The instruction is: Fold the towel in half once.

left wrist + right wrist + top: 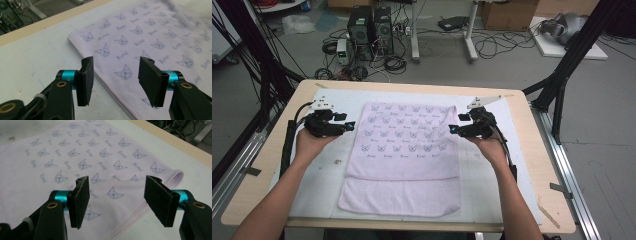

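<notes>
Flanking the pink towel [404, 150], left gripper [350, 124] and right gripper [453, 129] gape empty

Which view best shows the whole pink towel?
The high view: the towel lies there complete, every edge visible, its near part folded over. The left gripper view gives just one corner and its cat print; the right gripper view gives another corner with a rolled hem.

In the high view, the desk's [532, 165] near edge is running out at the bottom of the frame, and both forearms are being cut off there. The towel's [404, 150] folded-under layer is lying hidden beneath its top layer. In the left tool view, the towel [150, 37] is blurring toward the upper right and leaving the frame at right and bottom. In the right tool view, it [82, 152] is being cropped at left and bottom.
</notes>
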`<state>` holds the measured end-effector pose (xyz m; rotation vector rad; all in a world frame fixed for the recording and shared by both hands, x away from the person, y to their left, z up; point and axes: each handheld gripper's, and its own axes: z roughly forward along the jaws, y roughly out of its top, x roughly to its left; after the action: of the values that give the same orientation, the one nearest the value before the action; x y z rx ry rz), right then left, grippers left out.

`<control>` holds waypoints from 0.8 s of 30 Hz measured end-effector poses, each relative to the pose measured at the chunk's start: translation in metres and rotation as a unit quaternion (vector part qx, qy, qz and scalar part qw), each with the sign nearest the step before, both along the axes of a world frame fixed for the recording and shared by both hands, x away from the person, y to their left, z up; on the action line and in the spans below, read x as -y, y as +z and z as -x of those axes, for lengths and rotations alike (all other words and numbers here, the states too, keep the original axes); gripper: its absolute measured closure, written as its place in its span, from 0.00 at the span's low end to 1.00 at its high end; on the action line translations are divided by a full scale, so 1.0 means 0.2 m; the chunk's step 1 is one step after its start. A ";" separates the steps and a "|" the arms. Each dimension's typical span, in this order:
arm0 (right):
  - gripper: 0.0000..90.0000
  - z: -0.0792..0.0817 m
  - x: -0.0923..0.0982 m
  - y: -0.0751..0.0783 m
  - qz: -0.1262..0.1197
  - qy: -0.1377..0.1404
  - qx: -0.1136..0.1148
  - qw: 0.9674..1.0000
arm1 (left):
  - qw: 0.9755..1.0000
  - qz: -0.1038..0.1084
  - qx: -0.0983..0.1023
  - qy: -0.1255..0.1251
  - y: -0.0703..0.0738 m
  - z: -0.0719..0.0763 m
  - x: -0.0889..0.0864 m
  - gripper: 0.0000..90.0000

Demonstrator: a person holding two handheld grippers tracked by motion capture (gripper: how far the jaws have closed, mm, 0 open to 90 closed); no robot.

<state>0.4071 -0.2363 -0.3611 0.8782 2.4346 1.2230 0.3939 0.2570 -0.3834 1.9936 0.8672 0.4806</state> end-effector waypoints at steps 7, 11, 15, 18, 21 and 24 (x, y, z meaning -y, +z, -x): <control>0.41 0.21 0.04 -0.05 0.009 0.009 0.013 1.000 | 1.000 -0.007 0.013 -0.019 -0.03 0.18 0.01 0.49; 0.42 0.30 0.06 -0.09 0.002 0.020 0.017 1.000 | 0.999 0.001 0.009 -0.035 -0.05 0.26 0.03 0.47; 0.43 0.39 0.06 -0.14 0.001 0.032 0.016 0.999 | 0.999 -0.001 0.009 -0.049 -0.08 0.33 0.05 0.48; 0.44 0.43 0.06 -0.18 0.000 0.038 0.012 0.999 | 0.998 -0.005 0.012 -0.061 -0.10 0.38 0.06 0.49; 0.46 0.46 0.06 -0.22 -0.008 0.042 0.006 0.999 | 0.998 -0.010 0.014 -0.066 -0.13 0.42 0.07 0.52; 0.48 0.47 0.03 -0.27 -0.001 0.052 0.003 0.999 | 0.997 -0.013 0.006 -0.074 -0.17 0.46 0.07 0.56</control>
<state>0.3138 -0.2415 -0.4154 0.7544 2.5028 1.2614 0.3021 0.2430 -0.4173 2.0596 0.7029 0.4207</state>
